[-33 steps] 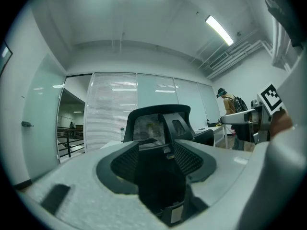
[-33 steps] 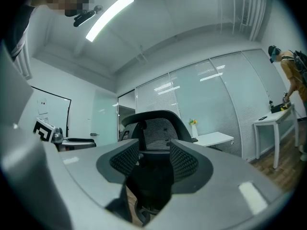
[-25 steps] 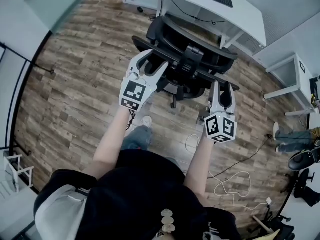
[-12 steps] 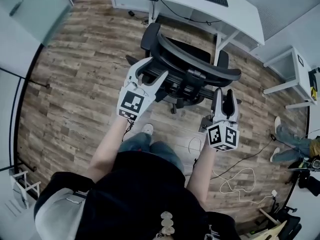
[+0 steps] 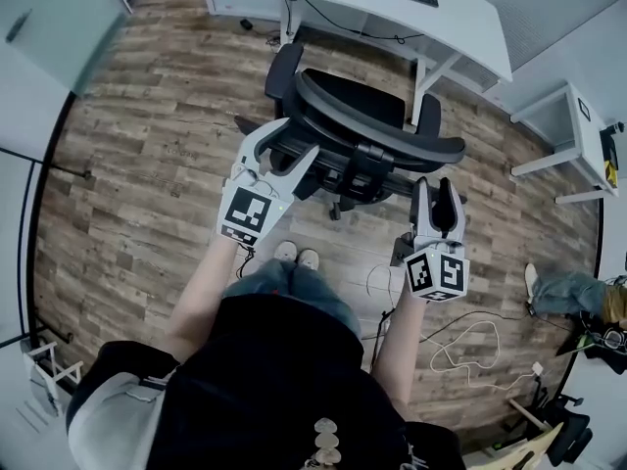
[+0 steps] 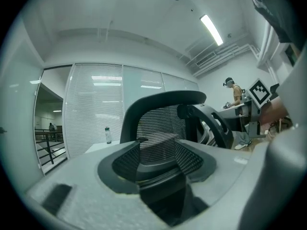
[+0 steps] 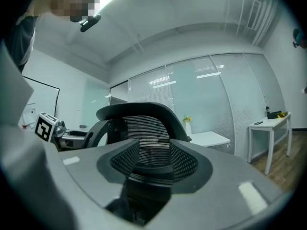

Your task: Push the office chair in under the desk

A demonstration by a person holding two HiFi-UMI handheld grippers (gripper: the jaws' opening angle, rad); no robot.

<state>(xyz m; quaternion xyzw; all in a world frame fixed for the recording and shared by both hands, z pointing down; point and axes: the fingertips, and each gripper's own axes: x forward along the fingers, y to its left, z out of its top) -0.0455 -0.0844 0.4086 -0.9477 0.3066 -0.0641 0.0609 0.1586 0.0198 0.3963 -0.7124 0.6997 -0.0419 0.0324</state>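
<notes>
Chair swung squarer to the white desk than a second ago, black mesh back towards the person, seat just short of the desk, left gripper wide open at the back's left end, right gripper open near its right end

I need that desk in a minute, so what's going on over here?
A person standing behind the black mesh office chair holds a gripper in each hand. The left gripper and right gripper, both open, sit near the two ends of its backrest; contact is unclear. The chair faces the white desk but is not yet under it.
</notes>
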